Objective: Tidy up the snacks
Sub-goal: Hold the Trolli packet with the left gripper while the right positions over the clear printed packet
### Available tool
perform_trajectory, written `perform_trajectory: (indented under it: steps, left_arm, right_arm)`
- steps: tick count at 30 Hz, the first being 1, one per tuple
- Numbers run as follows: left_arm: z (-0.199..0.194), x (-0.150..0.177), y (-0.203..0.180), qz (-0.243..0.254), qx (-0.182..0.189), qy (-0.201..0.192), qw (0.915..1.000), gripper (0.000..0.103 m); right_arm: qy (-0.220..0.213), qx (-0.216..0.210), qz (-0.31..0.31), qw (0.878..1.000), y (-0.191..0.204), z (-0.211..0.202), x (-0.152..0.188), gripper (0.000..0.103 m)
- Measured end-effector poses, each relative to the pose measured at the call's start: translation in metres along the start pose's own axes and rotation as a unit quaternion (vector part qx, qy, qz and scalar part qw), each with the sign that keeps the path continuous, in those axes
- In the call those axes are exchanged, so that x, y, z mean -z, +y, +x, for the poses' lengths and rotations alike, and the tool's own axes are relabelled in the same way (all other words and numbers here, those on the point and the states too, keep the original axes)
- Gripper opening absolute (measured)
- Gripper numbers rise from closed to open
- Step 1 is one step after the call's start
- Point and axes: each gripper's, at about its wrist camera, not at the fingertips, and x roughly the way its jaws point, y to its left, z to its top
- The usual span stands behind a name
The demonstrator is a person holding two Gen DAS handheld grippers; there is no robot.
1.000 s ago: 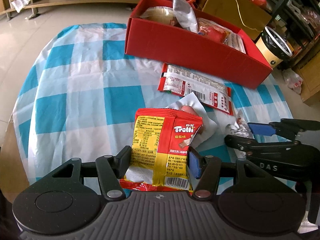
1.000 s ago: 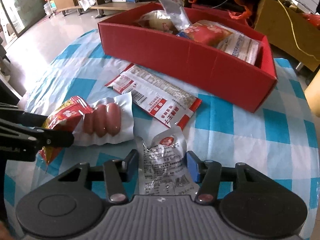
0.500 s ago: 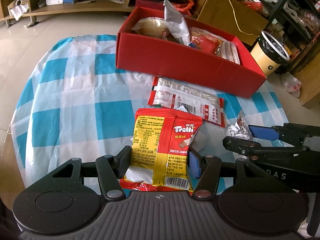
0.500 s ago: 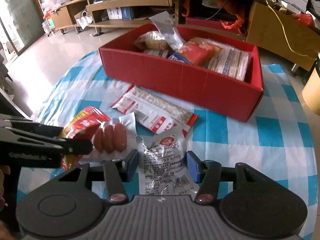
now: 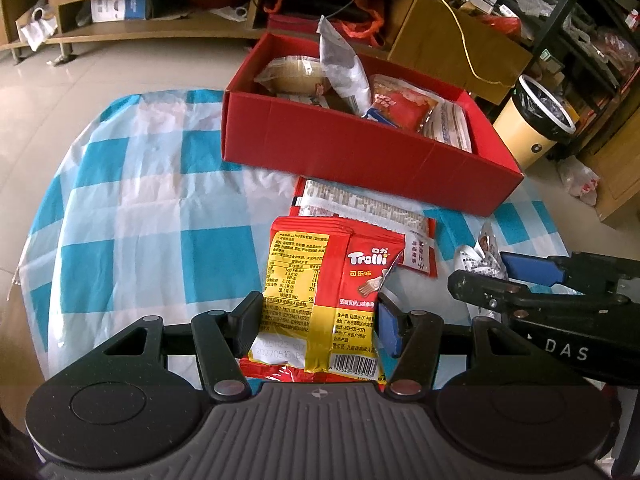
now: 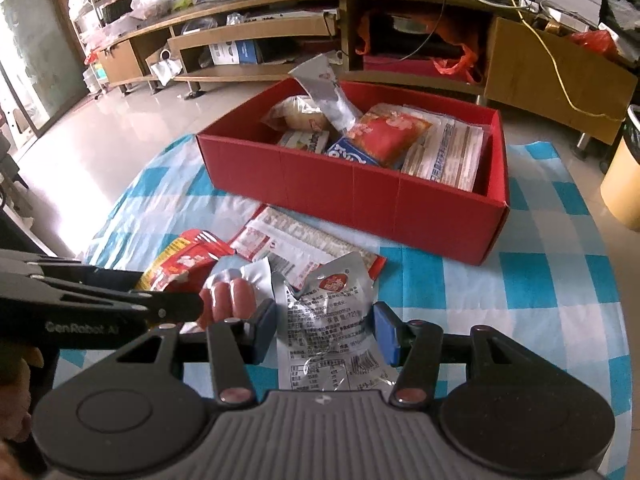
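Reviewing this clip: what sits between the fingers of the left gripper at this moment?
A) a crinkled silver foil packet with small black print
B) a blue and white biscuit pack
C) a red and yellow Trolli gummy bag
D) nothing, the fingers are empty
C: in the left wrist view the red and yellow Trolli gummy bag stands pinched in the left gripper, above the blue and white checked tablecloth.

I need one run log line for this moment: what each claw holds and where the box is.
left claw: holds candy bag | right claw: holds silver packet | red box: beyond both, on checked cloth
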Motion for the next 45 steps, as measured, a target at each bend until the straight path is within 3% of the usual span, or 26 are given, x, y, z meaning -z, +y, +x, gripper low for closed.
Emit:
perform_trajectory:
  steps: [45]
  left_arm:
    - [-0.01, -0.02, 0.0, -0.013, -0.003, -0.043, 0.999, 0.066]
  right_arm:
    - [-0.043, 0.0, 0.036, 0.998, -0.012, -0.014, -0.016, 0.048]
